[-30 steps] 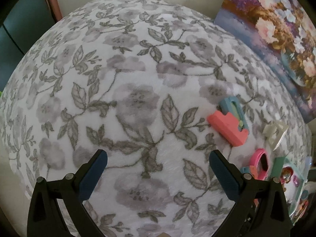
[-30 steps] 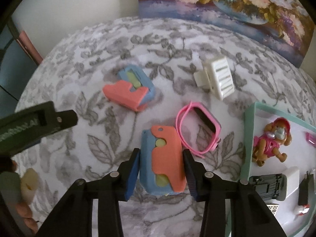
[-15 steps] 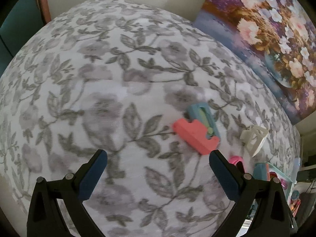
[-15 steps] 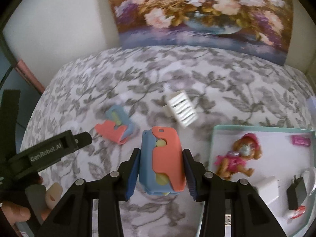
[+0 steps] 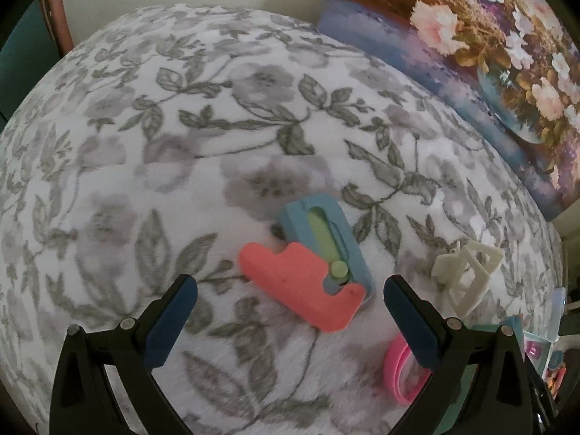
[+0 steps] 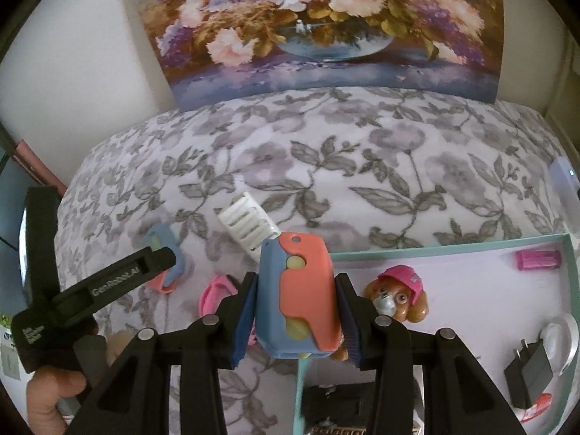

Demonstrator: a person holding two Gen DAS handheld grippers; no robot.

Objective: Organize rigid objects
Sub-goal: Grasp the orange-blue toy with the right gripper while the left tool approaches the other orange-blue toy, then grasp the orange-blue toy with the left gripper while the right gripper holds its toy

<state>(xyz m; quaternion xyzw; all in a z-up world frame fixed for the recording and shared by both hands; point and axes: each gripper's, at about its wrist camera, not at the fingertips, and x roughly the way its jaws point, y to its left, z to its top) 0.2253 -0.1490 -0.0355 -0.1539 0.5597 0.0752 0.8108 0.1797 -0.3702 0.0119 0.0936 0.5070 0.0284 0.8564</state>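
My right gripper (image 6: 297,320) is shut on a blue and coral toy block (image 6: 295,297), held in the air over the near left edge of the teal tray (image 6: 435,248). A second blue and coral toy (image 5: 311,264) lies unfolded on the floral blanket, just beyond my left gripper (image 5: 290,320), whose jaws stand wide open with nothing between them. In the right wrist view that second toy (image 6: 166,253) lies partly behind the left gripper's black body (image 6: 98,286). A white clip (image 5: 467,272) and a pink band (image 5: 398,373) lie to the right of it.
The tray holds a toy dog with a pink cap (image 6: 398,297), a pink tube (image 6: 540,260), a black charger (image 6: 529,369) and other small items. A flower painting (image 6: 319,29) leans on the wall behind the blanket. A hand (image 6: 50,395) grips the left tool.
The right gripper rose with its toy and moved right, from above the blanket to the tray's edge. The left gripper moved closer to the unfolded toy, which now lies between its open fingers' line.
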